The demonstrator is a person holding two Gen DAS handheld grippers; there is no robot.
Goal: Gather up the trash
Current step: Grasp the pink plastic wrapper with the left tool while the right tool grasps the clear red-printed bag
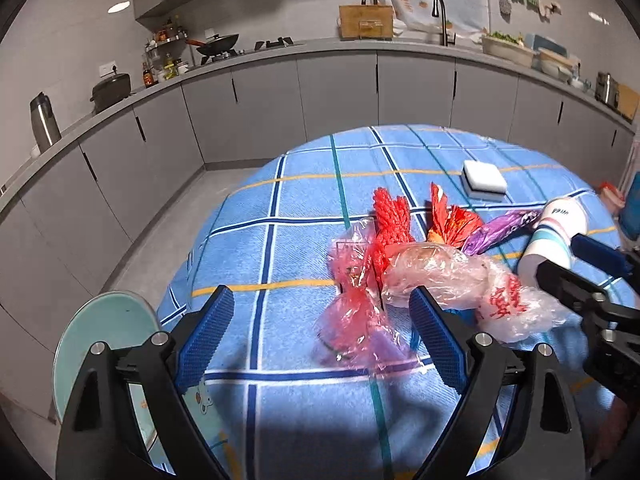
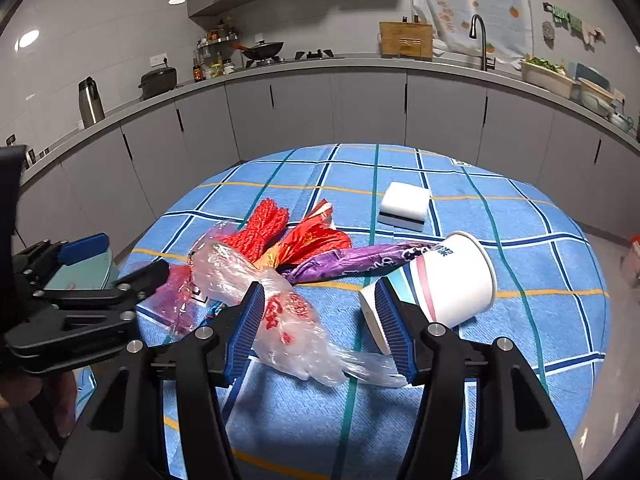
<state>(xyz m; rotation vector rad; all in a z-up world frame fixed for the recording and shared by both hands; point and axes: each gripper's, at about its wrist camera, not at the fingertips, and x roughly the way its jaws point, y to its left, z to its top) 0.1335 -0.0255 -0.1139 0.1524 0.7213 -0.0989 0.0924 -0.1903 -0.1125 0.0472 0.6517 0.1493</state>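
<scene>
Both tools, left point(image 1: 322, 330) and right point(image 2: 320, 320), spread wide over crinkly clear plastic bag point(image 2: 296, 332), beside tipped paper cup point(image 2: 448, 280)

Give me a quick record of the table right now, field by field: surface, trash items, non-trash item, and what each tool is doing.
surface: blue checked tablecloth
trash pile: clear plastic bag, red mesh, orange-red wrapper, purple wrapper
cup: paper cup lying on its side, right of the pile
other item: white sponge, apart, farther back
left tool: open, holding nothing
right tool: open, straddling the bag's tail, not closed
</scene>
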